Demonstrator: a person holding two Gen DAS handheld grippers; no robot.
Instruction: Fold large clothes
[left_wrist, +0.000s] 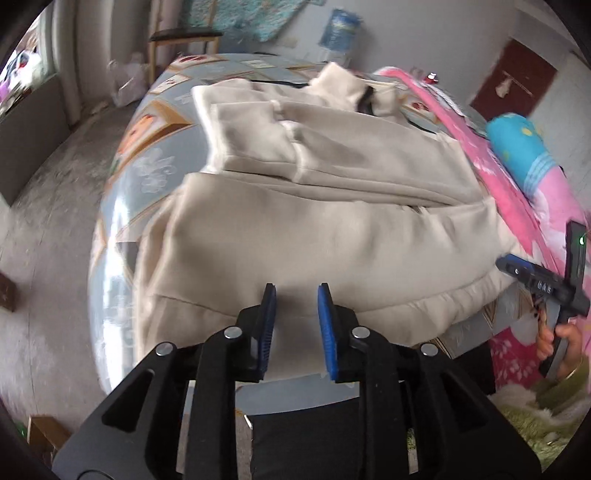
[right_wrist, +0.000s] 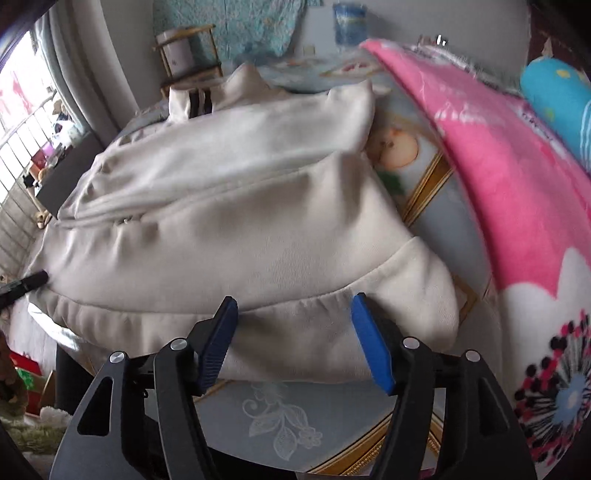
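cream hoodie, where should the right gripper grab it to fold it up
Grip the ribbed hem band of the cream hoodie, coming from the near table edge. It lies flat nearest the right gripper, whose open jaws already straddle it.

We see left gripper (left_wrist: 295, 291), right gripper (right_wrist: 293, 304): black frames, blue ribbed pads, silver pivot screws; bare hand (left_wrist: 561, 343) lower right.
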